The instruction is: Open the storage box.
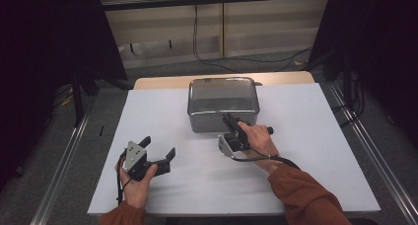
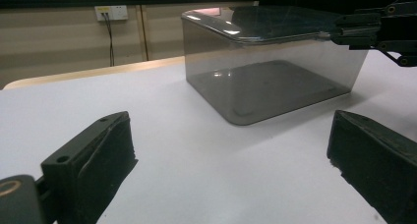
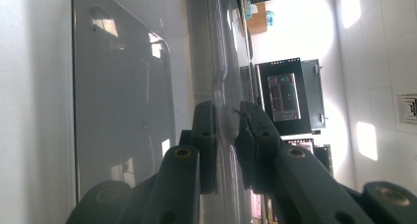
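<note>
In the high view a metal container (image 1: 223, 103) sits just above the centre of the frame on a white table (image 1: 305, 151), its open top and shiny rim catching the light. The right gripper (image 1: 230, 120) reaches in from the lower right, its jaws nipped onto the near rim of the container at that wall's right half. The left gripper (image 1: 158, 149) rests in the lower left of the frame, well apart from the container, jaws spread wide with nothing between them.

In the left gripper view the two black jaws stand far apart at the bottom corners over bare table. The container (image 2: 268, 67) fills the upper middle; its walls mirror the tabletop, and the right gripper (image 2: 339, 31) pinches its rim at the upper right.

In the right gripper view, turned on its side, the jaws rise from the bottom and are closed narrow on the thin rim (image 3: 226, 121), pads pressing either face of the wall.

The container looks stiff, thin-walled and fairly light, but polished and likely slippery. A pinch on one edge would probably let it swing or slip; a second hold on the opposite rim seems the safer way.
</note>
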Available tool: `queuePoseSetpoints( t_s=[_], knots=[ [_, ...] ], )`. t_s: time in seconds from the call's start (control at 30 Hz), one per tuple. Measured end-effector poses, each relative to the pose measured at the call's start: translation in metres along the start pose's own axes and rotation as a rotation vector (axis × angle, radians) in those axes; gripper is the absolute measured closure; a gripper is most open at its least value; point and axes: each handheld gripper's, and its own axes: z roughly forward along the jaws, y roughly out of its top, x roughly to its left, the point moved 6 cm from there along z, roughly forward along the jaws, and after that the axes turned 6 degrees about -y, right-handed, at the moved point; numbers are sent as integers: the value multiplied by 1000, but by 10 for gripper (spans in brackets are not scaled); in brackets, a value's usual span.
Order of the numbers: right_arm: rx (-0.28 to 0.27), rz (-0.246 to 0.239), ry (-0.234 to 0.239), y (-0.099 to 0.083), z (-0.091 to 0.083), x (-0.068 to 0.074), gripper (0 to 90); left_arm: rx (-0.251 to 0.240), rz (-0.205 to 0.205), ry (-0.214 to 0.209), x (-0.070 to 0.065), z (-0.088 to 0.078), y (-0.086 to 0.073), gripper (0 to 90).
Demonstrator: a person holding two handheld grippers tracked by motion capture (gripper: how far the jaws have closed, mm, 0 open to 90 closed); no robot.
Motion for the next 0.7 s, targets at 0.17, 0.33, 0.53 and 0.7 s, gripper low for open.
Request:
queuePoseSetpoints(
  t_s=[0.17,0.33,0.53,0.7],
  knots=[
    [-3,8,-1,0,0,-1,784,-5,-9,-14,0,2,1,54],
    [-4,15,-3,0,0,-2,784,-13,-39,-50,1,5,3,59],
    [-7,21,-2,0,0,-4,783,-24,-37,-68,0,7,5,41],
    [-10,25,-2,0,0,-5,784,-30,-20,-80,-3,10,9,22]
  ],
)
